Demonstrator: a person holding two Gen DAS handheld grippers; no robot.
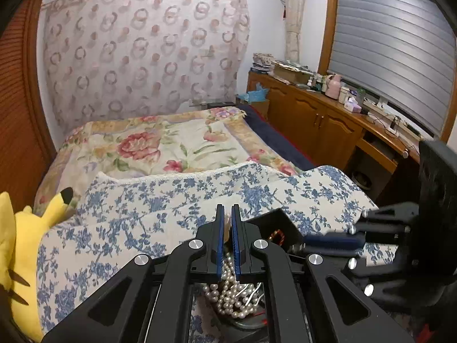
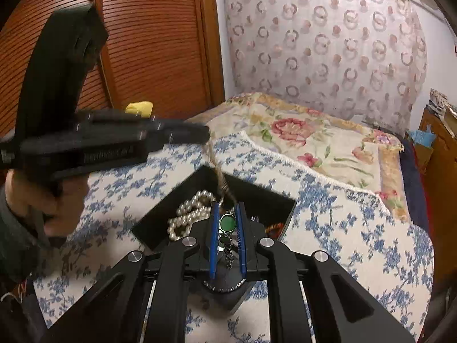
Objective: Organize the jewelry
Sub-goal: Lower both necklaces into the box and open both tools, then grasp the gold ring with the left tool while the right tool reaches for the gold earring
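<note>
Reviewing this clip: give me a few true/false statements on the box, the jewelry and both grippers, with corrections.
1. The black box sits on a blue floral cover. True.
2. The pearl necklace lies on the floor. False: it is in the box.
3. The left gripper holds a tan cord running down into the box. True.
4. The right gripper is over the wooden cabinet. False: it is over the box, with a green-faced watch between its fingers.

Your left gripper (image 1: 228, 214) pinches a pale strand above the pearls (image 1: 231, 294); your right gripper (image 1: 328, 241) sits just right of them.
</note>
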